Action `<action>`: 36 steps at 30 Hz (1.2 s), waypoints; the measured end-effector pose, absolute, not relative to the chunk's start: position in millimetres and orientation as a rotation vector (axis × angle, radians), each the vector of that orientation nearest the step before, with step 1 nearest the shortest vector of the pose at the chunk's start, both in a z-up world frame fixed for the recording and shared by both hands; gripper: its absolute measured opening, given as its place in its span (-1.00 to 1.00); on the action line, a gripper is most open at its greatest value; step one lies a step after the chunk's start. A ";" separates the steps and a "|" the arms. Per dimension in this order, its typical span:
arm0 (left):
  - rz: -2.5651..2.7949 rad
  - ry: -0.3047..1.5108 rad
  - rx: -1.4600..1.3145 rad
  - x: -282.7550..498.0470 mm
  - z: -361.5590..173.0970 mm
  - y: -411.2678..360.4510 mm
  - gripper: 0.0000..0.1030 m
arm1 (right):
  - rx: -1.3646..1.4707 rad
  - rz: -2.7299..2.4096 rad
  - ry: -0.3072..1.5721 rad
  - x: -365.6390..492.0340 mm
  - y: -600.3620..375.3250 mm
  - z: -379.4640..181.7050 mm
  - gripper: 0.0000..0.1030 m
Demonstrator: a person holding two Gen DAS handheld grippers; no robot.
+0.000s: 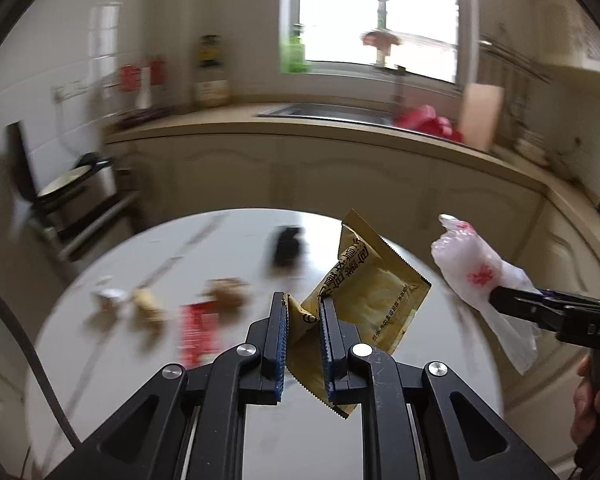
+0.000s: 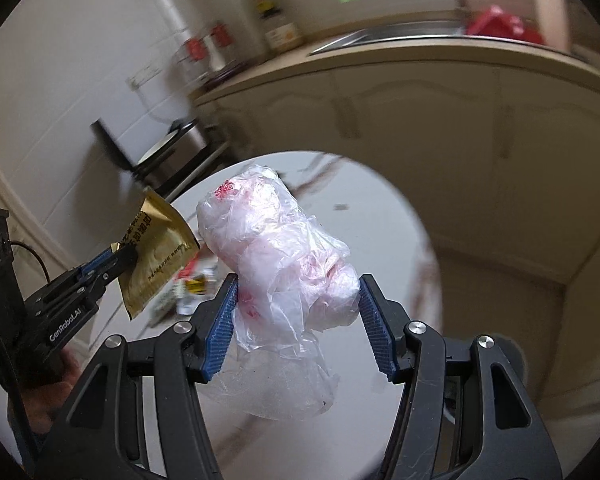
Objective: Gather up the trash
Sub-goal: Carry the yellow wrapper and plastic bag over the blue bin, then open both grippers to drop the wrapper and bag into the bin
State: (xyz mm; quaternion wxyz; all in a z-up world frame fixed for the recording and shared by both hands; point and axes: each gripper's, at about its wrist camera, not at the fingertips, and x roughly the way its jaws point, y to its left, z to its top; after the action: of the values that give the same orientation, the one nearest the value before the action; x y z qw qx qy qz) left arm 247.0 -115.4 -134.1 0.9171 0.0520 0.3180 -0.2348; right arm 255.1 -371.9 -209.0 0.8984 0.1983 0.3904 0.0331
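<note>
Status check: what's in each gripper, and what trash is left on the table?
Left gripper shut on gold wrapper. Right gripper shut on crumpled plastic bag. Both lifted over round table; blurred scraps and red packet remain. Nothing blocking.

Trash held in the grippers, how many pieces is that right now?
2. A gold wrapper is pinched in the left gripper, and a crumpled clear plastic bag sits between the pads of the right gripper. More litter lies blurred on the table.
</note>
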 end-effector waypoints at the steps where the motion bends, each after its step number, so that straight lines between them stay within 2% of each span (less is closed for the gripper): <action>1: -0.514 0.661 0.111 243.6 -134.8 -130.8 -0.79 | 0.421 0.042 0.804 246.0 -386.1 -210.1 0.08; 11: -0.778 0.749 0.173 223.3 -157.1 -279.2 -0.78 | 0.534 -0.222 0.810 161.0 -523.5 -240.9 0.08; 18: -0.870 0.829 0.251 223.1 -195.7 -350.7 -0.78 | 0.633 -0.351 0.877 120.1 -596.6 -294.3 0.08; 28: -0.829 0.979 0.373 244.7 -273.7 -422.6 -0.77 | 0.768 -0.385 1.013 131.5 -635.2 -390.1 0.08; 32: -0.784 1.074 0.393 263.6 -310.4 -442.4 -0.69 | 0.819 -0.386 1.083 143.6 -643.5 -429.2 0.10; 36: -0.702 1.135 0.434 277.2 -336.2 -460.6 -0.66 | 0.878 -0.391 1.148 155.7 -646.2 -467.9 0.21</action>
State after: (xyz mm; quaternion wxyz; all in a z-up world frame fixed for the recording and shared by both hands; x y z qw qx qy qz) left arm 277.2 -460.6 -336.2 0.7637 0.1995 0.5222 -0.3228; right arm 155.7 -646.2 -467.9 0.7326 0.3990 0.5221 -0.1776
